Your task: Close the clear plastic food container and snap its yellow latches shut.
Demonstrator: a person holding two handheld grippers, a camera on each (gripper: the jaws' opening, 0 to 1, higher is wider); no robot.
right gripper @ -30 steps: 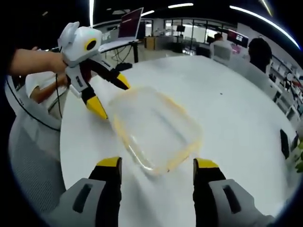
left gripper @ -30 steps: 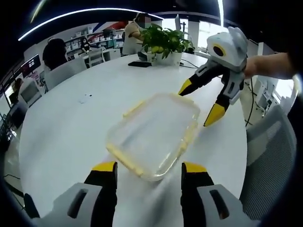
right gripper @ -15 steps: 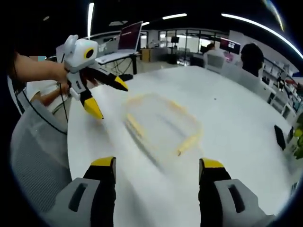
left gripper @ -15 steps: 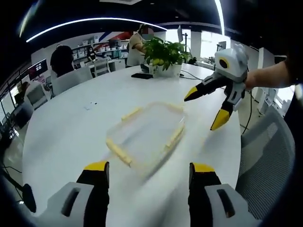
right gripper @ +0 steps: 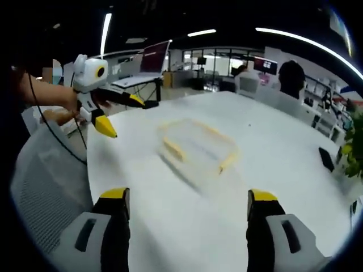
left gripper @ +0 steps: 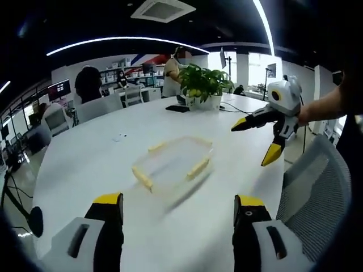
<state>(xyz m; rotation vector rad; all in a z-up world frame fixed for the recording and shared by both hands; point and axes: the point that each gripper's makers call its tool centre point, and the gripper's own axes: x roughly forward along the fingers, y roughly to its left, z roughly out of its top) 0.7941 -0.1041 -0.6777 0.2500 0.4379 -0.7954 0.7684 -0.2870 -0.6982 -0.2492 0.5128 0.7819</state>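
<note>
Left gripper view: clear rectangular plastic food container with yellow latches (left gripper: pixel 173 166) sits mid white round table (left gripper: pixel 85 164), well apart from both empty, spread-jawed grippers, left (left gripper: pixel 177 212) and right (right gripper: pixel 187 204); judgement: re-approach squarely, press each latch (right gripper: pixel 174 149) down separately

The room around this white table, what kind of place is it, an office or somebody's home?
Most likely an open-plan office. The big round white table has mesh office chairs around it, people sit at monitors in the background, and a laptop stands on a desk behind. A potted plant sits on the table.
</note>
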